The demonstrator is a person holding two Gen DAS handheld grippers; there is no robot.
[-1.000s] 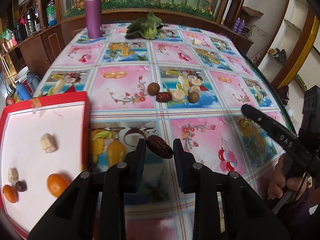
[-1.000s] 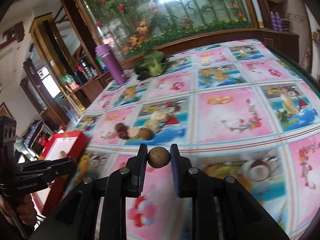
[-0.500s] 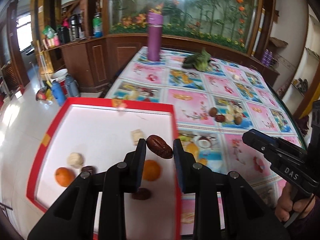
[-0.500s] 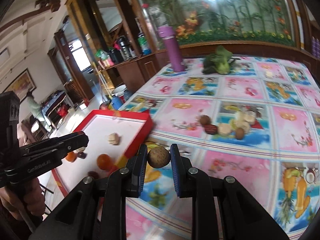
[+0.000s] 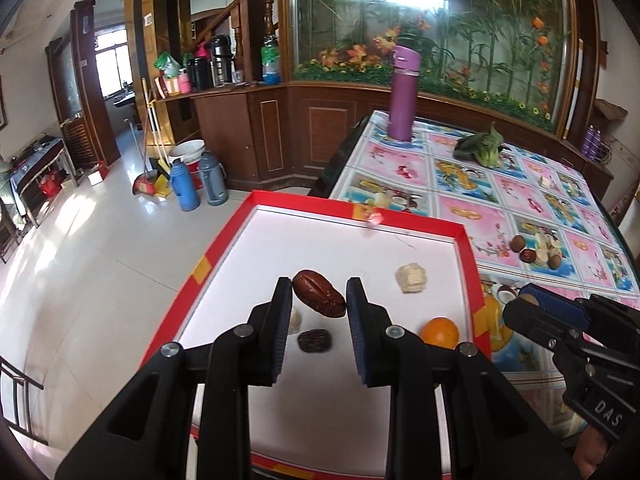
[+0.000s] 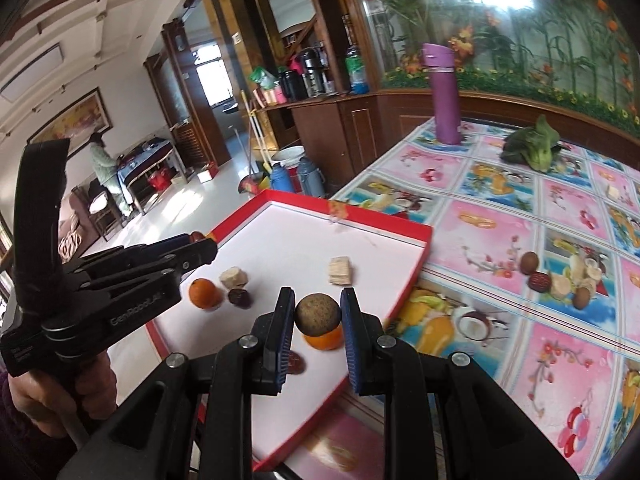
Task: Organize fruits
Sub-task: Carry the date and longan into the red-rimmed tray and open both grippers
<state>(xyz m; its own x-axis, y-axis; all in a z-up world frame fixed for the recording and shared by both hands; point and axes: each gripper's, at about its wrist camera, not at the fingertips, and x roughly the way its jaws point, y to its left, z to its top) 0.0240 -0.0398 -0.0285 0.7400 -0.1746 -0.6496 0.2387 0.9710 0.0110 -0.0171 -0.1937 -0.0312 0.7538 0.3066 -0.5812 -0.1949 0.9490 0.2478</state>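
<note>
The red-rimmed tray (image 5: 466, 264) with a white floor sits at the table's left edge, partly overhanging the floor side. Inside it lie two oranges (image 6: 205, 293), one near the tray's right rim (image 5: 439, 333), two pale chunks (image 5: 411, 277) (image 6: 234, 277), and a dark wrinkled date (image 5: 315, 340) toward the near edge.

The left gripper (image 5: 319, 297) hangs above the tray's middle, its fingers narrowed onto a glossy brown date (image 5: 319, 293) held clear of the white floor. The right gripper (image 6: 318, 314) hovers over the tray's near right corner, its fingers pinching a round brown fruit (image 6: 318, 314) directly above an orange.

On the patterned tablecloth (image 6: 500, 232), well apart from the tray toward the table's right side, a small cluster of fruits (image 6: 560, 278) remains: brown round ones, a dark date and pale pieces. A purple bottle (image 5: 404, 94) stands upright at the far left corner of the table, with a leafy green vegetable (image 5: 480, 150) near the far edge.

The tray's far half is bare white floor, and the cloth between tray and cluster is open.
</note>
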